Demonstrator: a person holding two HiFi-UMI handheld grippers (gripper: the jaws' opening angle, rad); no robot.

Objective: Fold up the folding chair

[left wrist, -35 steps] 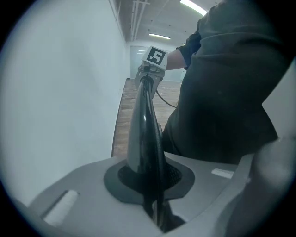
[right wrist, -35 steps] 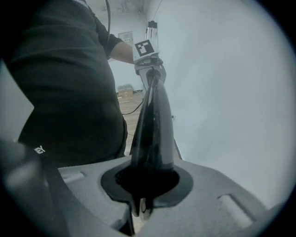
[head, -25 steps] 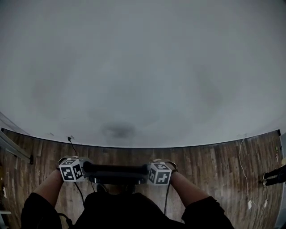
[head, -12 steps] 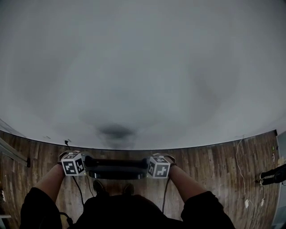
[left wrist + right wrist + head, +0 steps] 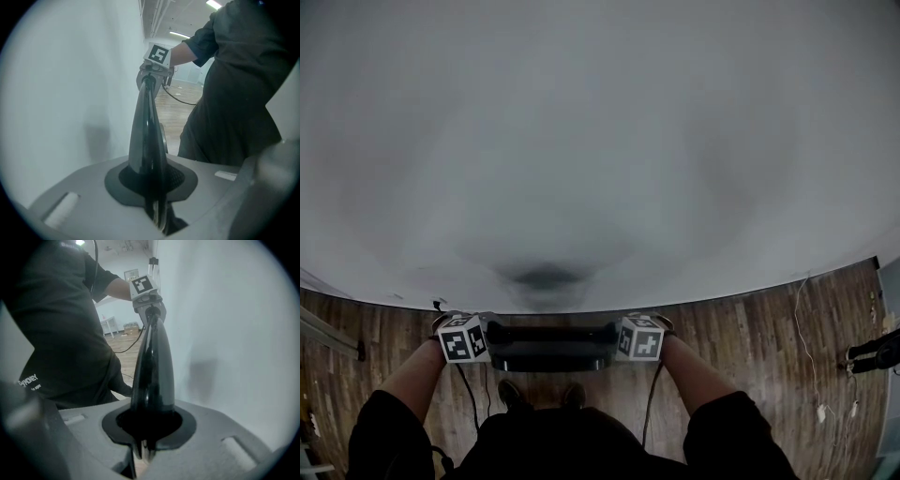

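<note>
Close against the white wall (image 5: 600, 141), the folding chair (image 5: 548, 345) is held up off the wooden floor (image 5: 750, 347), between the wall and the person carrying it. From above, only its black top rail shows, a dark bar running level from one marker cube (image 5: 464, 338) to the other (image 5: 639, 337). How fully it is folded I cannot tell from where it sits. Along each gripper view the same part appears edge-on, as a thin glossy black blade stretching away to the gripper at its far end.

One end of that rail is pinched by the left hand-held gripper (image 5: 158, 215), its jaws drawn in tight on the black edge, which passes through the dark collar at the gripper's mouth. The right hand-held gripper (image 5: 142, 448) is clamped the same way on the other end, with the rail wedged between its pressed jaws. Both grippers point steeply downward (the cubes sit level with each other, one at each end of the rail).

Behind the chair stands the person in a dark short-sleeved shirt (image 5: 544, 450), bare forearms reaching forward to the grippers. The toes of two dark shoes (image 5: 511, 394) show on the boards just under the rail. A dark cable (image 5: 469, 389) hangs down from the left side, and a thin white cable (image 5: 806, 319) trails over the floor well off to the right.
</note>
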